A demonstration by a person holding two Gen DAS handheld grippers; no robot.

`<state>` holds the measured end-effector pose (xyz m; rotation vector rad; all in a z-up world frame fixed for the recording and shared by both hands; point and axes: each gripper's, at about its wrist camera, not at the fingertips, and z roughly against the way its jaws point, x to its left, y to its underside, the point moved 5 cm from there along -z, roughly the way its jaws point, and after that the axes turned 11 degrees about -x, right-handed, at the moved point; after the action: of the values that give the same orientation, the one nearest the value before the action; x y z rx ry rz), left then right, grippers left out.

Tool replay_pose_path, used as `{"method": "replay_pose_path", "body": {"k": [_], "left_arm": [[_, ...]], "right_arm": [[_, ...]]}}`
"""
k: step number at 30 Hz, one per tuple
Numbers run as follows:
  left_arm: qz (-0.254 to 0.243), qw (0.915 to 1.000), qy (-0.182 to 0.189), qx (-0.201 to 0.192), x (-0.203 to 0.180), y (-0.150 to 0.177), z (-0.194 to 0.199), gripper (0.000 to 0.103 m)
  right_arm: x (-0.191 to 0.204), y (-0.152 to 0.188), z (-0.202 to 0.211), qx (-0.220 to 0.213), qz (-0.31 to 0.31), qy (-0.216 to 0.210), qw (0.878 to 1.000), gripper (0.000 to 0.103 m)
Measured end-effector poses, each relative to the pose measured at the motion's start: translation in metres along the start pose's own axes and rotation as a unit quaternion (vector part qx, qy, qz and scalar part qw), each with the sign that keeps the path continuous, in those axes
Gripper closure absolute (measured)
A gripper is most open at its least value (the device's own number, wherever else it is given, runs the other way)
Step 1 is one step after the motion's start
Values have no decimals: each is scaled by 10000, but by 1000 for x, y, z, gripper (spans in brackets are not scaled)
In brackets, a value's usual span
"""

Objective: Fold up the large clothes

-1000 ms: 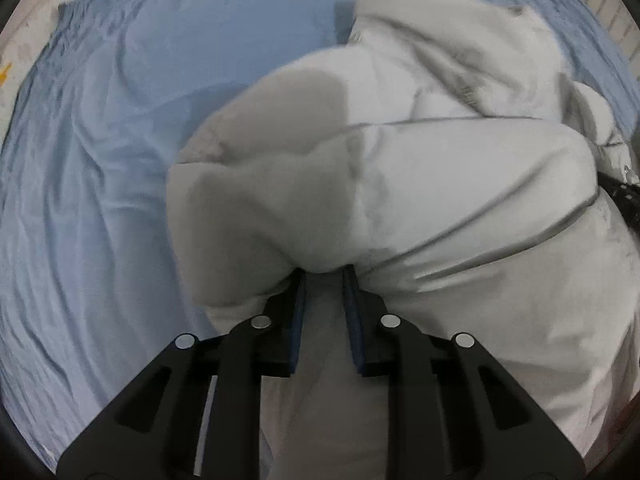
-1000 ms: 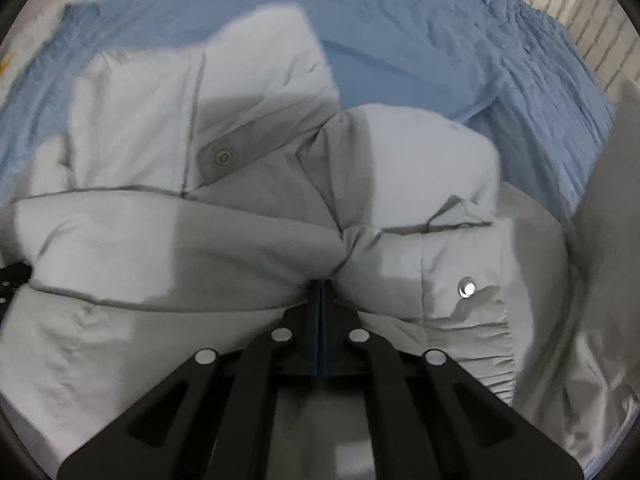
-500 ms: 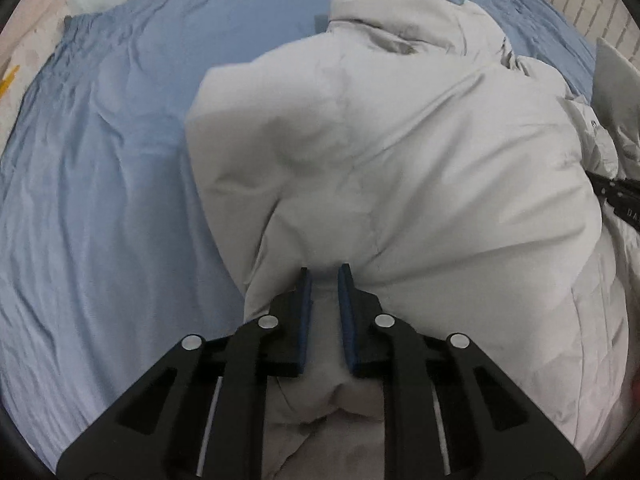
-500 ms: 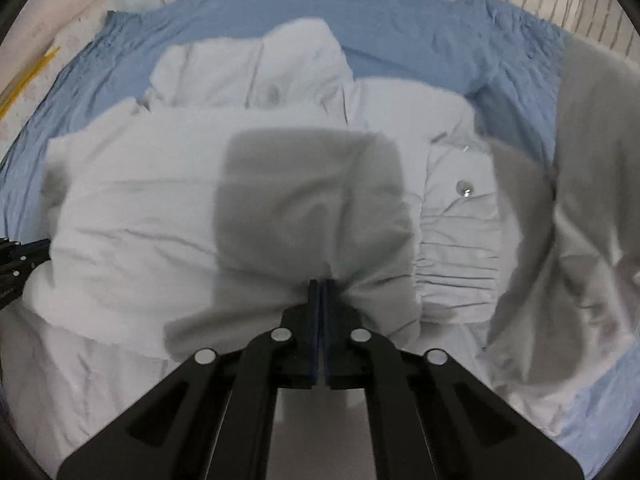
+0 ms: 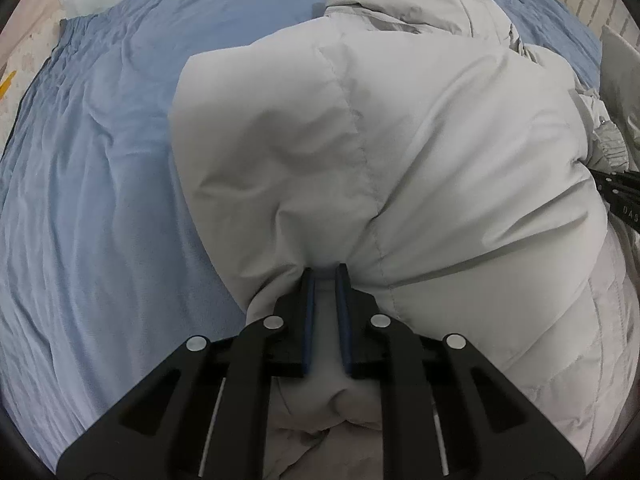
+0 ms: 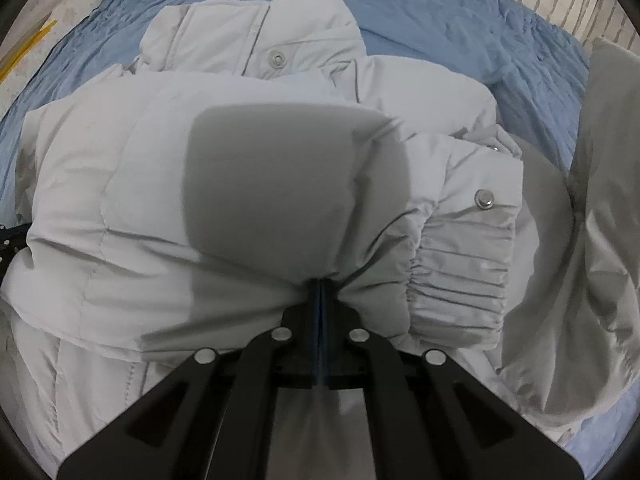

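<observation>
1. Jacket (image 5: 400, 140), pale grey and padded, lies on the blue bedsheet (image 5: 100, 200), its lower part doubled over the body, collar (image 6: 248, 28) at the far side.
2. My left gripper (image 5: 325, 276) pinches a thick bunch of the jacket's folded edge; its jaws have just been closing a little on the cloth.
3. My right gripper (image 6: 320, 286) is clamped tight on the same folded edge, just beside the elastic cuff (image 6: 460, 280) with a snap button (image 6: 484, 199).
4. Both grippers point steeply down to the bed.
</observation>
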<state>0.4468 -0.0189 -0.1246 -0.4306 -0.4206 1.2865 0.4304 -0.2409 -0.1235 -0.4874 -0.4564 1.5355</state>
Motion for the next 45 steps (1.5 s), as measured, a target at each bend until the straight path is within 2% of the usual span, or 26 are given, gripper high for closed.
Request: {"method": "replay_pose_path", "body": {"k": [21,24,27,28,29,30,31,32,33,36,39,43,45], "left_arm": [[67,10000,62,36,18,4,8,90],[122,9999,-9,111,17,2,8,91],[221,9996,-183,26,16,0,21,91],[247,9995,-211,-16,15,0,26,88],[261,9994,-225,-104,13,0,35,78],[254,9992,-221,-216,11,-1,44,60],[230,9989,-248,-315,10,-2,51,49],[178,9982,-348,-455,9,-4,58,30],[104,9967,-467,-656,7,-9,68,23],[113,9955,-417,-849,4,-20,82,22],[250,9939,-392,-1005,4,-31,91,22],[317,9907,-508,-1223,5,-40,93,16],[407,9904,-525,-1210,6,-40,89,16]], "right_arm": [[-1,-12,-16,203,-24,-39,9998,103],[-4,-14,-17,291,-169,-54,9994,103],[-5,-16,-11,430,-191,-53,9989,103],[-5,-18,-2,392,-164,-51,9991,101],[-6,-20,8,256,-122,-61,9996,97],[-8,-22,23,16,-59,-76,10000,79],[-14,-25,45,-333,20,34,9994,45],[-21,-26,60,-565,56,159,9983,31],[-31,-27,78,-796,70,269,9964,26],[-74,-21,110,-943,-171,416,9945,25],[-126,-9,127,-1013,-406,997,9890,25],[-188,-2,132,-1088,-1069,1358,9789,25],[-205,-3,120,-1035,-1253,1287,9783,25]]}}
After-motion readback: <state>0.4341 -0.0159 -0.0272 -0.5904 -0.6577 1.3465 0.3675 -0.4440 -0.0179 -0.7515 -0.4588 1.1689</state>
